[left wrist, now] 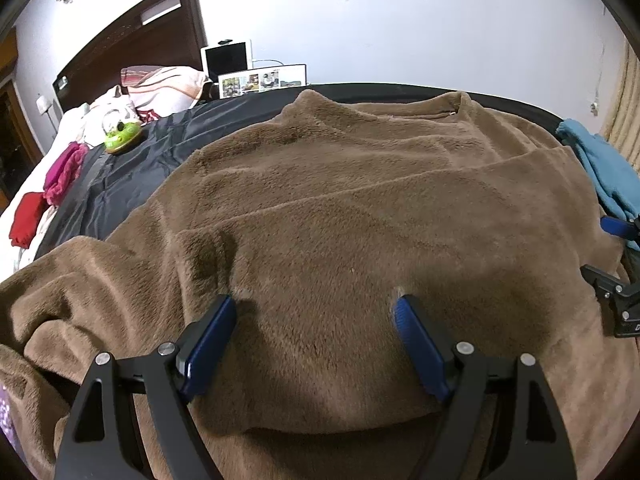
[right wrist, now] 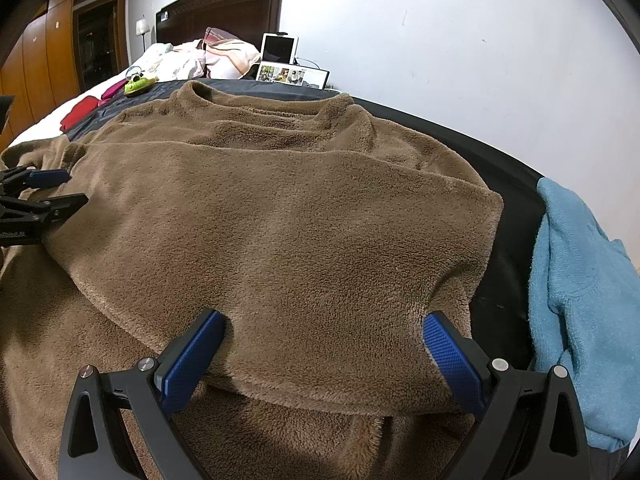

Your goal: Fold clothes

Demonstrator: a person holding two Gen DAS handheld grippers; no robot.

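Note:
A large brown fleece garment (left wrist: 340,208) lies spread on a dark sheet (left wrist: 132,176) on the bed, collar toward the far wall. One part is folded over onto itself; its hem (right wrist: 320,400) runs across just ahead of my right gripper. My left gripper (left wrist: 316,300) stands open, both blue pads (left wrist: 212,336) resting on the fleece, nothing pinched. My right gripper (right wrist: 324,316) is open too, its fingertips on the folded layer near its right corner. Each gripper shows at the edge of the other's view: the right gripper (left wrist: 594,246) and the left gripper (right wrist: 76,187).
A light blue garment (right wrist: 580,300) lies bunched at the right edge of the sheet. At the far left sit a green toy (left wrist: 122,138), pink cloth (left wrist: 64,172) and red cloth (left wrist: 26,218). Pillows, a tablet (left wrist: 226,60) and a photo frame stand by the headboard.

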